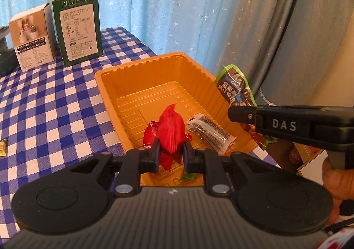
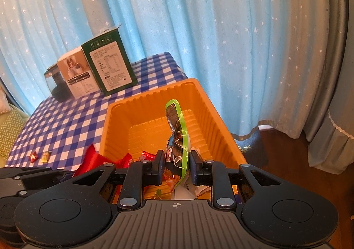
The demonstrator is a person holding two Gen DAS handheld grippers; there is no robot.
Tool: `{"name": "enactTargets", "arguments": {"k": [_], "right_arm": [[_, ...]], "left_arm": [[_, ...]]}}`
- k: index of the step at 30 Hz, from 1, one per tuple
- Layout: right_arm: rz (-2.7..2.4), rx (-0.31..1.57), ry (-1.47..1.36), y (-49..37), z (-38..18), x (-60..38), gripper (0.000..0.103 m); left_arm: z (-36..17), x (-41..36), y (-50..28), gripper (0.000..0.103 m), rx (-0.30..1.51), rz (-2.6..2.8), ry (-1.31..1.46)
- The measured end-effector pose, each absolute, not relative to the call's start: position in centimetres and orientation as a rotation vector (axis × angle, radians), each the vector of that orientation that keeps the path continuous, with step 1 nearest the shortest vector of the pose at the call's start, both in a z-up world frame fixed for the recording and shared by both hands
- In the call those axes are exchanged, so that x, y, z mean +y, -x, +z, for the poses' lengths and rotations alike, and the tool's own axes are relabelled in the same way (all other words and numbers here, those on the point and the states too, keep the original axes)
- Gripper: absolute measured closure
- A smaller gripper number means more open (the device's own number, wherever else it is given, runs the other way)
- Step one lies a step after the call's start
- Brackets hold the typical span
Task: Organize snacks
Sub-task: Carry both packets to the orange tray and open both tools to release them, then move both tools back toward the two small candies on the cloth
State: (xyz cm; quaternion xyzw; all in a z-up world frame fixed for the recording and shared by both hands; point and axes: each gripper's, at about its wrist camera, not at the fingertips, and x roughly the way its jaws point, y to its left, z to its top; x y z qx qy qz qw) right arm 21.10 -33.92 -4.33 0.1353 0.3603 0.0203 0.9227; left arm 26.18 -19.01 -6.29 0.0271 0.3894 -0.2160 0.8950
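My red packet [image 1: 170,131] stands pinched upright over the orange tray [image 1: 115,85]; my green-edged dark pouch [image 2: 177,138] hangs above it; a clear sachet [image 1: 210,135] lies inside.

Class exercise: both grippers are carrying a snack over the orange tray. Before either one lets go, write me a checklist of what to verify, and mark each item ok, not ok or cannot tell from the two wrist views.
1. Left gripper shut on the red packet: ok.
2. Right gripper shut on the green-edged pouch: ok.
3. Red packet is over the orange tray, inside its rim: ok.
4. Green-edged pouch is over the tray's inside, not its rim: ok in the right wrist view.
5. Free floor in the tray for both: ok; only the clear sachet and a few red wrappers lie at the near end.
6. The two grippers keep apart: cannot tell; they are close side by side.
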Motion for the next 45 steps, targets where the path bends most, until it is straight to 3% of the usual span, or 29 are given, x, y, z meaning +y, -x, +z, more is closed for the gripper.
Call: {"name": "enactTargets", "arguments": {"k": [2,27,31,39,45], "right_arm": [[0.038,0.742,-0.279,-21.2,-4.4,-34.1,0.079],[0.152,0.761,-0.404,-23.2,-5.9,-32.8,0.078],[0.105,0.730,-0.419,-22.6,-5.5,-33.6,0.059],[0.081,0.715,-0.395,-19.7,-3.8,-33.6,0.056],[0.100,0.732,-0.380,-17.0,-3.0,-31.6,0.046]], "left_arm": [[-6.4,-18.8,-26.4,0.074,0.806,-0.443,-0.054],[-5.1,-11.1,-22.9,0.062,0.782,-0.312,0.083],[-5.0,-10.1,-22.3,0.061,0.783,-0.291,0.098],[-4.5,-8.7,-20.7,0.053,0.780,-0.257,0.110],[-3.8,-7.3,-18.7,0.042,0.771,-0.220,0.106]]}}
